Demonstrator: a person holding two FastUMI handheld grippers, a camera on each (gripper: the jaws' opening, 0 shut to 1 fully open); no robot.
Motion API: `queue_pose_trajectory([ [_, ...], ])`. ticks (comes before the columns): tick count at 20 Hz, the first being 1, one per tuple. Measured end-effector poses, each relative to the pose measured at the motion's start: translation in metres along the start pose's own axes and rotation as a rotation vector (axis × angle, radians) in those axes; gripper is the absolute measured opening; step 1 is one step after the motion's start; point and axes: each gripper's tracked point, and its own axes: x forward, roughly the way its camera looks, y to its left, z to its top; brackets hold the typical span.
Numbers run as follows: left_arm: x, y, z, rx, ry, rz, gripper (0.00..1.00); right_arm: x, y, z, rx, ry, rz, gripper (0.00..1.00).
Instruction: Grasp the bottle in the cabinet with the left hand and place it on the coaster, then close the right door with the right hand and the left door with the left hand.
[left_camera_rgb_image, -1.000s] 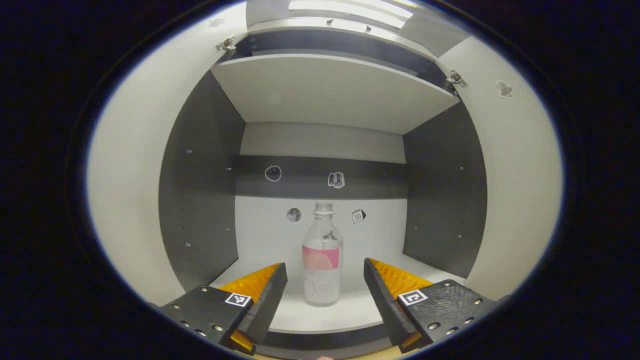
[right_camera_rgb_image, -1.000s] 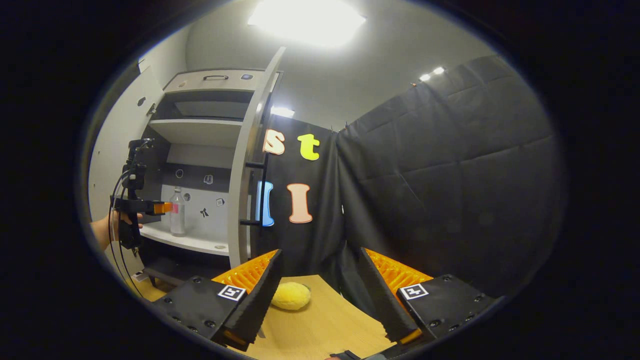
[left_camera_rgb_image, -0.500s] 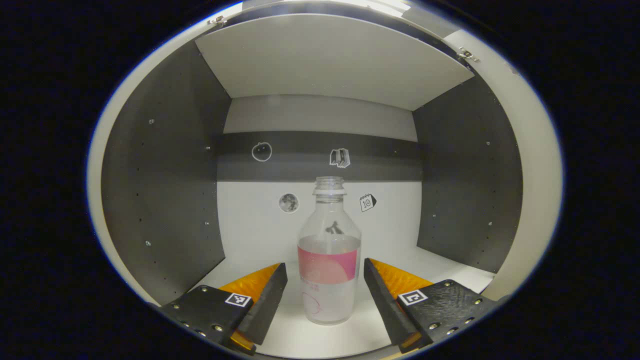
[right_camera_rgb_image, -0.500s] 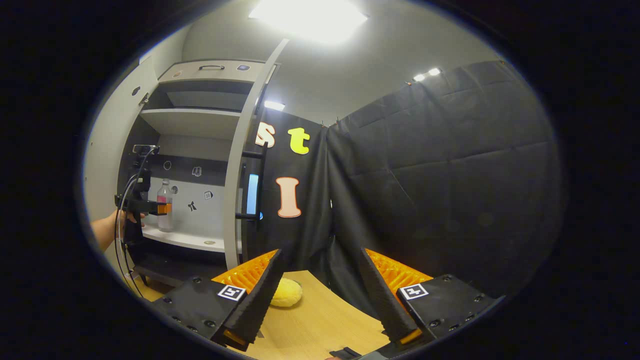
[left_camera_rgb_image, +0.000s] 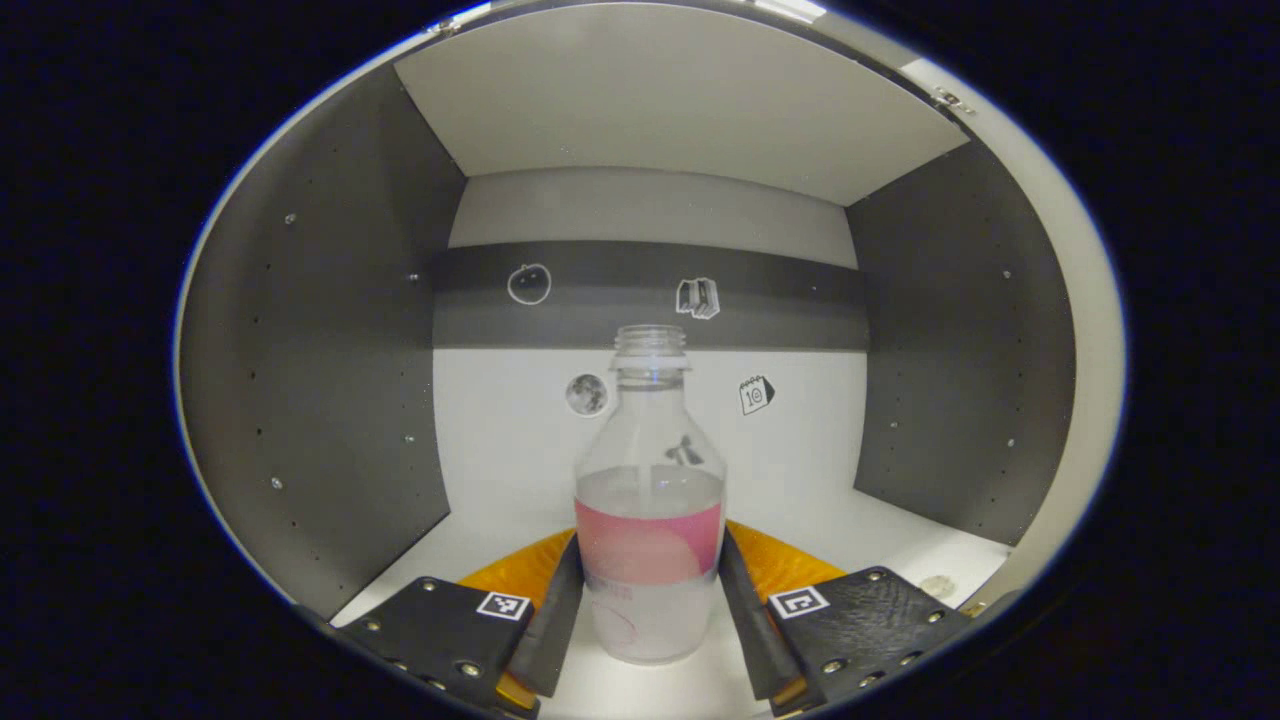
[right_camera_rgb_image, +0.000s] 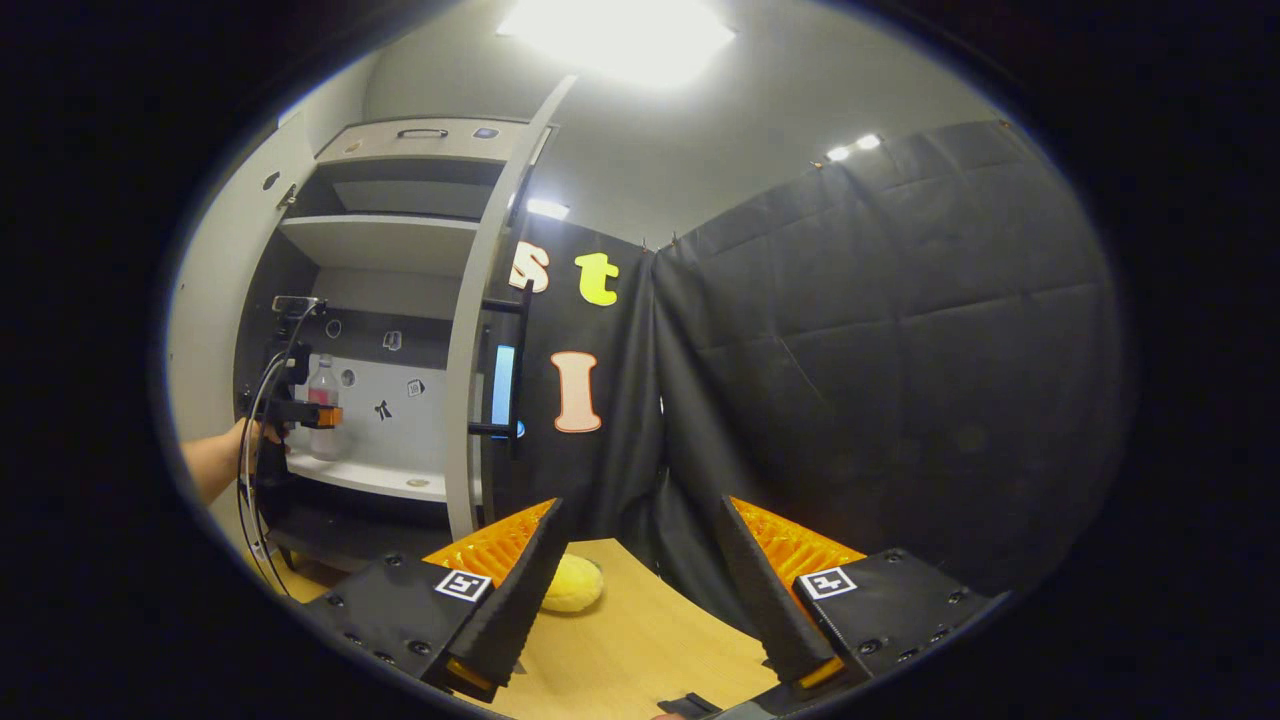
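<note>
Left gripper (left_camera_rgb_image: 648, 590) clamps the bottle (left_camera_rgb_image: 648, 520) – contact partly hidden; right gripper (right_camera_rgb_image: 640, 585) spread apart.

The bottle (left_camera_rgb_image: 650, 500) is clear plastic, uncapped, with a pink band round its middle, standing upright on the cabinet's (left_camera_rgb_image: 320, 350) white lower shelf. Both cabinet doors stand open; the right door (right_camera_rgb_image: 478, 330) shows edge-on.

Yellow sponge (right_camera_rgb_image: 572, 585) on wooden table (right_camera_rgb_image: 640, 650); stickers (left_camera_rgb_image: 697, 298) on back panel.
</note>
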Motion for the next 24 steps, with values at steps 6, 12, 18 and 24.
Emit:
queue_pose_trajectory([
  [6, -0.047, -0.003, 0.022, -0.011, -0.047, 0.001, 0.71, -0.002, -0.010, -0.001, 0.021, -0.001, 0.044, 0.96],
  [12, -0.108, -0.017, 0.038, 0.040, -0.102, 0.011, 0.78, -0.008, -0.021, -0.006, 0.055, 0.004, 0.112, 0.96],
  [18, -0.174, -0.027, 0.032, 0.063, -0.095, 0.018, 0.71, -0.019, -0.031, -0.008, 0.096, 0.002, 0.183, 0.96],
  [24, -0.238, -0.029, 0.017, 0.082, -0.087, 0.034, 0.71, -0.034, -0.032, -0.015, 0.099, 0.015, 0.262, 0.92],
])
